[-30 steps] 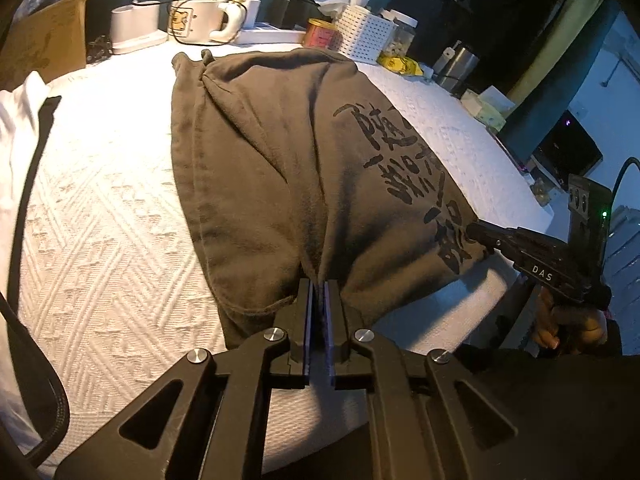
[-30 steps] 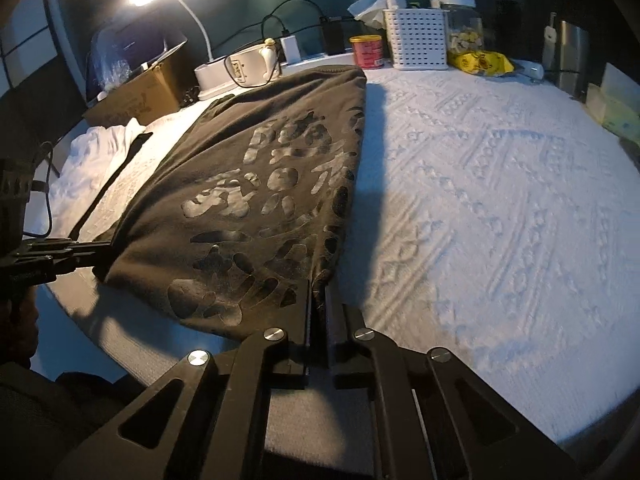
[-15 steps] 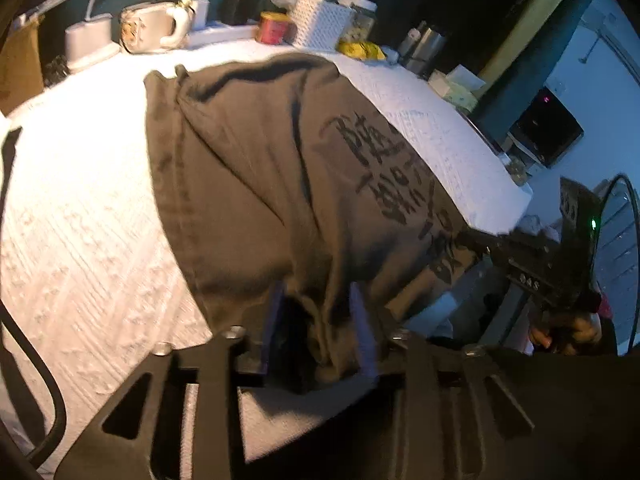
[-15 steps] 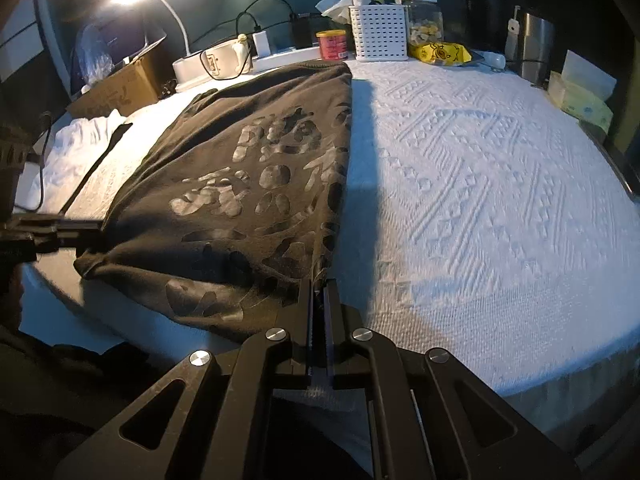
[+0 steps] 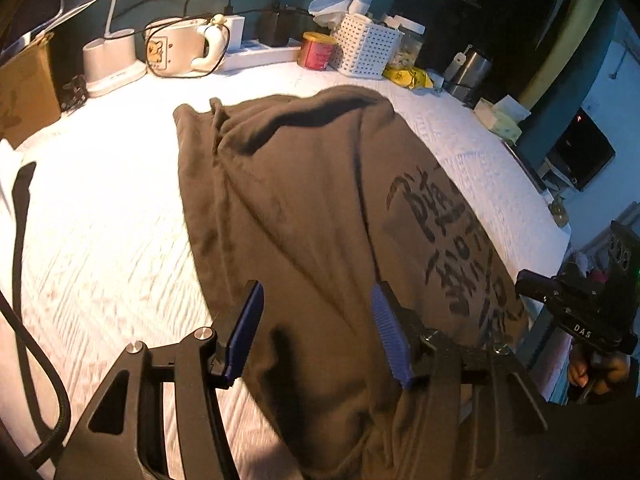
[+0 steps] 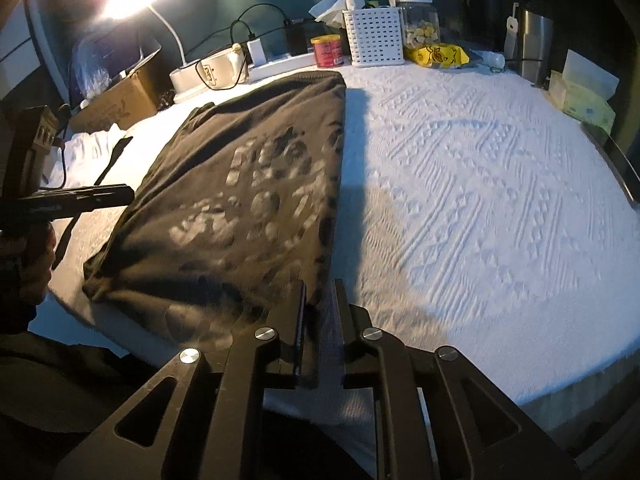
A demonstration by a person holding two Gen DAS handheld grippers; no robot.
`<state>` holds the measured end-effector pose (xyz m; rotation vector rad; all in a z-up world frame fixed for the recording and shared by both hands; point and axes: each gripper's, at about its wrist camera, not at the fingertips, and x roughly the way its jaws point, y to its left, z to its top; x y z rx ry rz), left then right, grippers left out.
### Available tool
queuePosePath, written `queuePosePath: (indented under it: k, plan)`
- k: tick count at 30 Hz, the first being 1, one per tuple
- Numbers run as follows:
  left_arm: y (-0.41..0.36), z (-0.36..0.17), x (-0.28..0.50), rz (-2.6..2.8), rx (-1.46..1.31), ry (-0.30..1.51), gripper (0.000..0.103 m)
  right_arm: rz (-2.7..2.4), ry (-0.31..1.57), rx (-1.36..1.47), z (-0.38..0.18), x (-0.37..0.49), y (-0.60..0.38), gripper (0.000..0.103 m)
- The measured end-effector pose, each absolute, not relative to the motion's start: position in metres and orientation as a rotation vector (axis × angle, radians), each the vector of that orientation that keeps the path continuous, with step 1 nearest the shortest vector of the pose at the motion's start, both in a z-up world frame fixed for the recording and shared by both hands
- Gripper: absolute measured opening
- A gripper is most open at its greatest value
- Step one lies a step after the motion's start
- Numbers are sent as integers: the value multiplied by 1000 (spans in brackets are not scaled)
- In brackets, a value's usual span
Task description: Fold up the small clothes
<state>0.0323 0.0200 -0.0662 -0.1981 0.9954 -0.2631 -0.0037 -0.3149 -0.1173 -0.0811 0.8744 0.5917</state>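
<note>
I am watching the left tongs standing wide over the near hem of the dark printed shirt: their jaws have just been opening, the blue pads are no longer pressing, and the cloth is lying slack between them where a second ago it was pinched. The right tongs have just been starting to part; they are narrow, with the shirt's near right corner in the slim gap, and whether the pads are still nipping the cloth I cannot tell. I am judging this as the end of a fold, with the shirt being set down and both sides letting go. The shirt is lying lengthwise on the white textured tabletop, already doubled into a long panel, its near hem drooping over the near edge. Beyond the shirt's far end I am seeing a lamp base, a cream mug-shaped appliance with cables, a red tin and a white perforated basket; left of the shirt a white garment is waiting. Nothing is lying on the shirt itself; the far clutter is sitting close to its top edge, which could crowd a fold away from me.
</note>
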Motion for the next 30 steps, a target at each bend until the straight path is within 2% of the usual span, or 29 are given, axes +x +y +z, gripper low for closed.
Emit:
queuePosePath:
  k: [5,7,8,9,15,17,21,30]
  plan:
    - [17,-73,55,-267,-201,991,55,604,880,-74,-118,16,-311,13]
    - [18,-80,64,-265,-206,1002,40,615,876,-73,-116,23,-309,13]
    - [18,-84,67,-261,-210,1012,18,619,874,-72,-116,25,-308,13]
    - [19,-86,69,-260,-213,1012,5,621,872,-72,-115,29,-306,13]
    - [32,-77,62,-214,-182,989,3,625,871,-68,-114,45,-302,13]
    - [35,-81,61,-172,-164,1005,0,627,873,-64,-115,50,-300,13]
    - [39,-88,59,-157,-173,1048,0,628,882,-68,-118,57,-296,13]
    - [47,-72,60,-150,-206,1009,3,633,876,-83,-112,65,-285,13]
